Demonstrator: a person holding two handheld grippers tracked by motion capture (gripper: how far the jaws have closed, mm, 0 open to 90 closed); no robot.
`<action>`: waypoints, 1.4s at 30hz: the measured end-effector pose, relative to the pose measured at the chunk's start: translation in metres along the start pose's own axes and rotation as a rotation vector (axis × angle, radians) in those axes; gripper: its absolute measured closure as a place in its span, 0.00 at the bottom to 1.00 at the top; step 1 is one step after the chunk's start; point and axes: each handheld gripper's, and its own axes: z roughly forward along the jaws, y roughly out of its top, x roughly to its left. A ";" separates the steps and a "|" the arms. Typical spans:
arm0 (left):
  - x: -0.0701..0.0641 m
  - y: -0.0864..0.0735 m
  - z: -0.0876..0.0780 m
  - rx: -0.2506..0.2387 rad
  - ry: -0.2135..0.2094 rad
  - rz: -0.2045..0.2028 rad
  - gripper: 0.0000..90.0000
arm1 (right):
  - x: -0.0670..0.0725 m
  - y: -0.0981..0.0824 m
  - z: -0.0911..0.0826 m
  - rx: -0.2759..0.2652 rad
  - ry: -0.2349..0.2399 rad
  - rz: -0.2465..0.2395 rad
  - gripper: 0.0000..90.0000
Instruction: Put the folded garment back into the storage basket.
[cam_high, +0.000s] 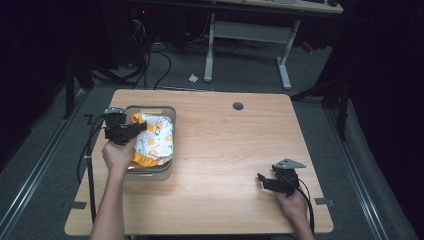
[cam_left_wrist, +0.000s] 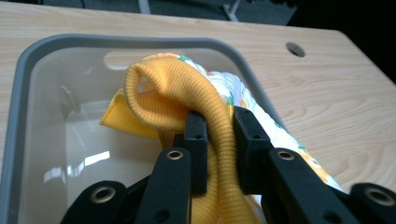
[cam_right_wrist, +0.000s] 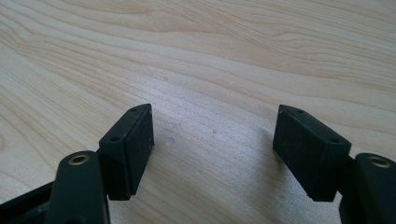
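A small garment (cam_high: 156, 140), white with an orange print and a yellow ribbed cuff (cam_left_wrist: 177, 98), lies bunched in a grey tub (cam_high: 167, 112) at the table's left. My left gripper (cam_high: 135, 128) hovers over the tub's near-left part, shut on the yellow cuff; in the left gripper view the ribbed fabric is pinched between its two black pads (cam_left_wrist: 197, 140). The rest of the cloth drapes over the tub's right rim (cam_left_wrist: 254, 86). Far to the right, my right gripper (cam_high: 262, 180) rests low over bare wood, its jaws wide apart and empty (cam_right_wrist: 212, 140).
The wooden table (cam_high: 235, 145) has a round cable hole (cam_high: 238, 106) near its far edge. The tub's pale inner floor (cam_left_wrist: 70, 140) is bare on its left side. Beyond the table stand a white desk frame (cam_high: 247, 35) and cables on the dark floor.
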 end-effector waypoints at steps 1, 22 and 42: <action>0.001 -0.001 0.002 0.005 0.001 -0.005 0.86 | 0.000 0.000 0.000 0.000 0.000 0.000 0.33; 0.003 -0.006 0.024 0.128 0.145 -0.021 0.69 | 0.000 0.000 0.000 0.000 -0.001 0.001 0.33; -0.037 -0.003 -0.007 0.004 0.097 0.074 0.41 | 0.000 0.000 0.000 0.000 -0.001 0.001 0.33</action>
